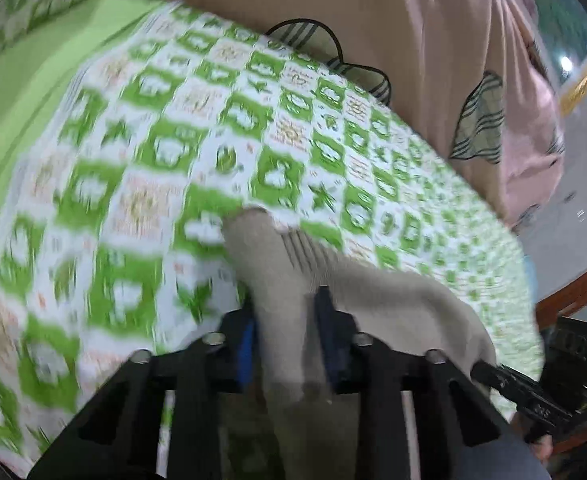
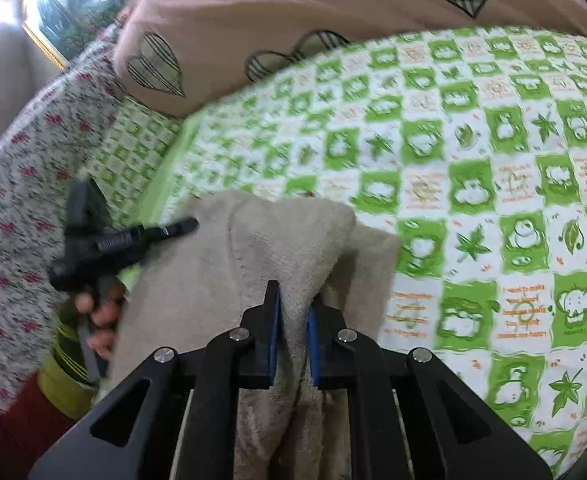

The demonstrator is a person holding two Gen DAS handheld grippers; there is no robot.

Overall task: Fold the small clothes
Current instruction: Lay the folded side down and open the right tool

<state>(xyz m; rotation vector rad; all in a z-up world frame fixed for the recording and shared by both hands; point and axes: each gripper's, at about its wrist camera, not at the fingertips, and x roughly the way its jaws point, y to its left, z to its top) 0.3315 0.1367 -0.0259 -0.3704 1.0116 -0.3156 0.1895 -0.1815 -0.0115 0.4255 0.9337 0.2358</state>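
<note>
Beige terry-knit cloth, a small garment (image 2: pixel 261 248) with a few dark stripes near one end, is hanging above the green-and-white checked bedspread (image 2: pixel 473 184), pinched by both claws. The right gripper (image 2: pixel 293 320) is squeezing a bunched ridge of the fabric between its blue pads (image 2: pixel 274 332), jaws nearly pressed together. The left gripper (image 1: pixel 287 320) is also clamping the cloth, its jaws standing a little wider because a thicker roll of material is sitting between them.

Holding the piece at two separate spots is probably meant to keep it taut and clear of the bed, so that one part can be laid over the other without dragging. In the left wrist view the garment is running away from the jaws, its long axis pointing forward and slightly left, with the striped end (image 1: pixel 293 244) farthest out and a loose flap trailing off to the right toward the other tool. In the right wrist view it is draping into two peaks, sagging between the grips.

A pink pillow with checked heart patches (image 2: pixel 293 12) is lying at the head of the bed, well apart from the cloth. Motion blur is softening the left view.
</note>
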